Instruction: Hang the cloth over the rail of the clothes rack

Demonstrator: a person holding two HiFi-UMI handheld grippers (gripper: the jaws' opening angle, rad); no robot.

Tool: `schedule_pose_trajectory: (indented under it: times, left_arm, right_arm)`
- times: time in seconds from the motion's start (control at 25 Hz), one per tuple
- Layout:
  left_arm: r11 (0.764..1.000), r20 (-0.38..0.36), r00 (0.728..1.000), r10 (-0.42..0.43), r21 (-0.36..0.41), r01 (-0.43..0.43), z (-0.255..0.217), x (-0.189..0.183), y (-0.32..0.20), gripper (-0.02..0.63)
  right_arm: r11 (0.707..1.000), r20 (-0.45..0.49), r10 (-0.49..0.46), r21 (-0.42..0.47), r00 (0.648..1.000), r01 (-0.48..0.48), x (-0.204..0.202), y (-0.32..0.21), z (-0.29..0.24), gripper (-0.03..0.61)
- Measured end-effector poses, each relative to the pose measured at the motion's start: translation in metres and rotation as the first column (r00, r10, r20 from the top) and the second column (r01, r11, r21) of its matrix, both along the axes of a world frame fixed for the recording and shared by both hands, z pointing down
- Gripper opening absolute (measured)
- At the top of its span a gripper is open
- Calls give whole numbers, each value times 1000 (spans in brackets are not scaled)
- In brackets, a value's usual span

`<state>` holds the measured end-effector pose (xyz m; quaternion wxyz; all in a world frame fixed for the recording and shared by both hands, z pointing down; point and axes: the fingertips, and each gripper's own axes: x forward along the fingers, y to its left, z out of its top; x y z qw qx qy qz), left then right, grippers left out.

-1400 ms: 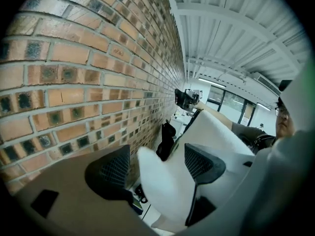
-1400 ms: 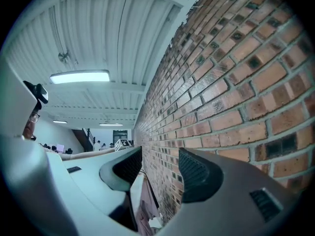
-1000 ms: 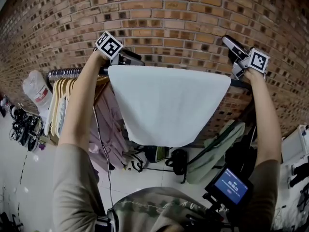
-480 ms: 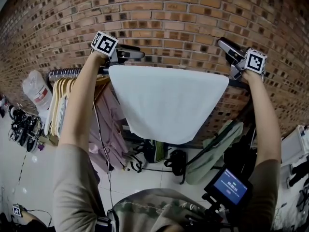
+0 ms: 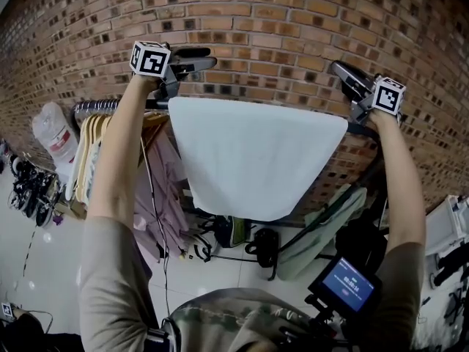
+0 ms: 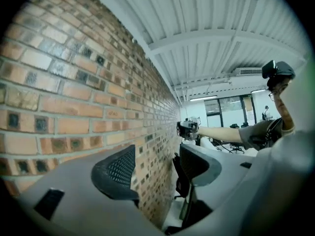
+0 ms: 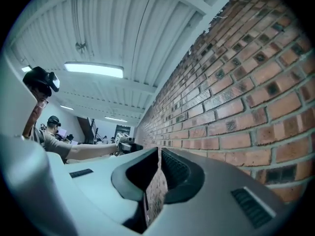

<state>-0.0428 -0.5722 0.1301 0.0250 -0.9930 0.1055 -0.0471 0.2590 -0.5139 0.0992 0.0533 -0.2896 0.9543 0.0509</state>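
Observation:
A white cloth (image 5: 256,156) hangs draped over the rail (image 5: 99,108) of the clothes rack, in front of the brick wall. My left gripper (image 5: 199,57) is raised above the cloth's left top corner, clear of it. Its jaws stand wide but are closing, with only the wall between them in the left gripper view (image 6: 156,161). My right gripper (image 5: 337,68) hovers above the cloth's right top corner. Its jaws are closing to a thin slit with nothing in them (image 7: 160,154). Each gripper view shows the other gripper far off along the wall.
Wooden hangers (image 5: 91,149) and pink garments (image 5: 165,196) hang on the rail left of the cloth. A white bag (image 5: 55,134) sits at the far left. A green garment (image 5: 322,229) hangs at the right. Bags (image 5: 234,233) lie on the floor below. A small screen (image 5: 344,284) is near my body.
My left gripper has lifted up and away from the cloth's left corner. The right gripper has stayed near the right corner. The cloth stays draped on the rail.

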Motion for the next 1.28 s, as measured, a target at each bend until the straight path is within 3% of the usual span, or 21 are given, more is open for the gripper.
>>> schedule_pose_trajectory:
  times: [0.08, 0.16, 0.2, 0.36, 0.48, 0.64, 0.8, 1.08, 1.28]
  left_arm:
    - [996, -59, 997, -58, 59, 62, -23, -12, -1, 226]
    - [990, -96, 990, -106, 87, 114, -39, -26, -4, 47]
    - [988, -117, 987, -113, 93, 124, -45, -31, -5, 6]
    - [992, -172, 982, -72, 92, 89, -63, -38, 10, 5]
    - [994, -117, 991, -62, 83, 72, -64, -37, 27, 5]
    - [998, -117, 993, -16, 62, 23, -73, -41, 61, 5]
    - [998, -154, 987, 37, 56, -29, -72, -55, 101, 5]
    - [982, -115, 983, 140, 142, -123, -38, -73, 174, 5]
    - [983, -154, 981, 116, 161, -91, -14, -102, 214, 5]
  right_arm:
    - [1000, 0, 18, 13, 1000, -18, 3, -2, -6, 6]
    - [999, -14, 25, 20, 1000, -24, 2, -1, -8, 6]
    - [999, -23, 26, 29, 999, -25, 0, 2, -10, 6]
    - [998, -61, 33, 58, 998, -30, -2, 10, -17, 6]
    - [996, -113, 37, 83, 993, -28, 0, 19, -26, 6]
    - [994, -49, 33, 103, 998, -28, 13, 42, -50, 6]
    - [993, -37, -11, 119, 999, 16, -4, 95, -62, 6]
    - [992, -61, -108, 62, 992, 112, -48, 173, -17, 6]
    - [984, 4, -179, 5, 984, 179, -77, 224, 11, 6]
